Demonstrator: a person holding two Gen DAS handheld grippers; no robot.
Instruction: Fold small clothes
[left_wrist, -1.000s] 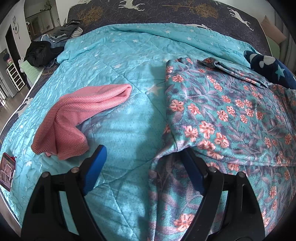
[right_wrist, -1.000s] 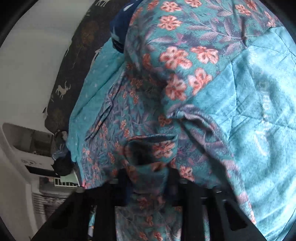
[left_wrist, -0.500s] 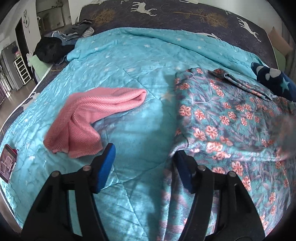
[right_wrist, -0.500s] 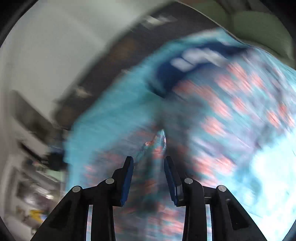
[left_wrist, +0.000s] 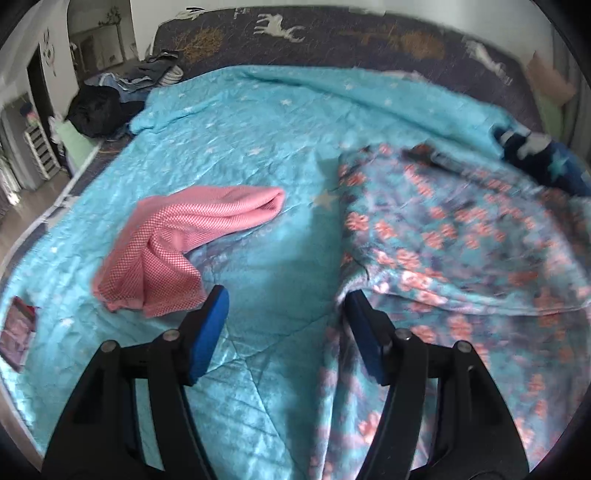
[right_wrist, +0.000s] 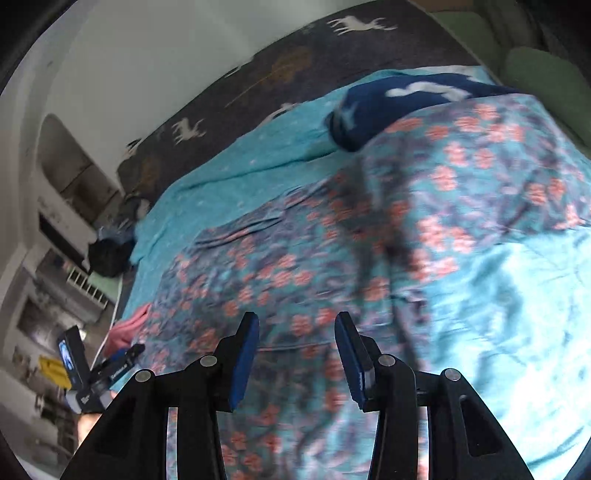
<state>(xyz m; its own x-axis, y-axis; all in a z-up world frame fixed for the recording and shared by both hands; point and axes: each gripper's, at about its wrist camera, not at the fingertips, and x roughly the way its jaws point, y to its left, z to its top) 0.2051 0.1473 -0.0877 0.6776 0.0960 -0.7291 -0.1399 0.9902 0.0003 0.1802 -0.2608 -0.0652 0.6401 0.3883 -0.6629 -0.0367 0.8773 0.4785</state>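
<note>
Floral teal cloth (left_wrist: 461, 236) lies spread over the right part of the bed, one layer doubled over another, its near edge running toward the cameras. Step in hand, by my reading: a fold just laid down and let go. Right gripper (right_wrist: 295, 332) has just been opening; jaws part-way apart, nothing between them, cloth below. Left gripper (left_wrist: 286, 306) stands wide and empty, its right finger just at the cloth's left edge.

Next move probably calls for picking a fresh edge or corner and carrying it across; wrinkles near the fold may need smoothing first.

Around: pink towel (left_wrist: 177, 240) crumpled to the left, apart from the cloth; navy star-print item (right_wrist: 406, 99) touching the far edge, which may crowd a fold that way. Blue quilt (left_wrist: 258, 129) underneath.
</note>
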